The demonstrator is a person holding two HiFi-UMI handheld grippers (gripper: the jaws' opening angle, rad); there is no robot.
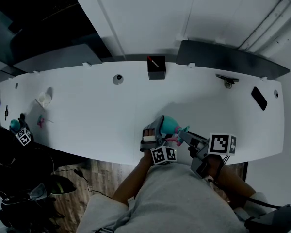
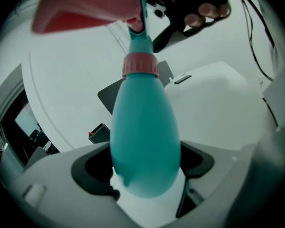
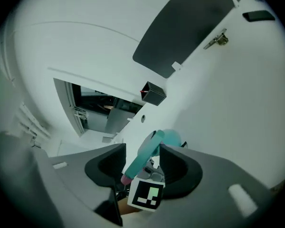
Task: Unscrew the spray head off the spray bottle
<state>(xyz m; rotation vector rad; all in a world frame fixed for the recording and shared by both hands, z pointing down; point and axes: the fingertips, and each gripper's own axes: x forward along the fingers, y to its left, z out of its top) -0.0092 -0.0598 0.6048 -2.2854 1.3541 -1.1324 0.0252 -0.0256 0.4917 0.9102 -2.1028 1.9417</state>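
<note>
Head view: find spray bottle (image 1: 170, 125) over the front part of the white bench (image 1: 87, 110), teal body seated in left tool (image 1: 159, 126), with right tool (image 1: 185, 137) just beside it on the right, nosed toward the bottle's top end. Cannot judge either grip from this height.

Left gripper view: read jaws pinching the bottle's fat lower body, one pad on each flank, base toward the camera. See pink collar (image 2: 140, 64) above the body and pink spray head (image 2: 85, 8) at frame top, both too small to make out from above. Also catch fingers (image 2: 206, 11) of the person's hand behind the head.

Right gripper view: read jaws spread, with a gap at each pad. Between them, see a slim teal part (image 3: 141, 158) ending in a pink tip, untouched; cannot tell which piece of the head. Note left tool's marker cube (image 3: 146, 194) just below it.

Pick out black box (image 1: 156, 68) at bench rear in all three views; find dark slab (image 1: 258, 97) in head view and right gripper view
</note>
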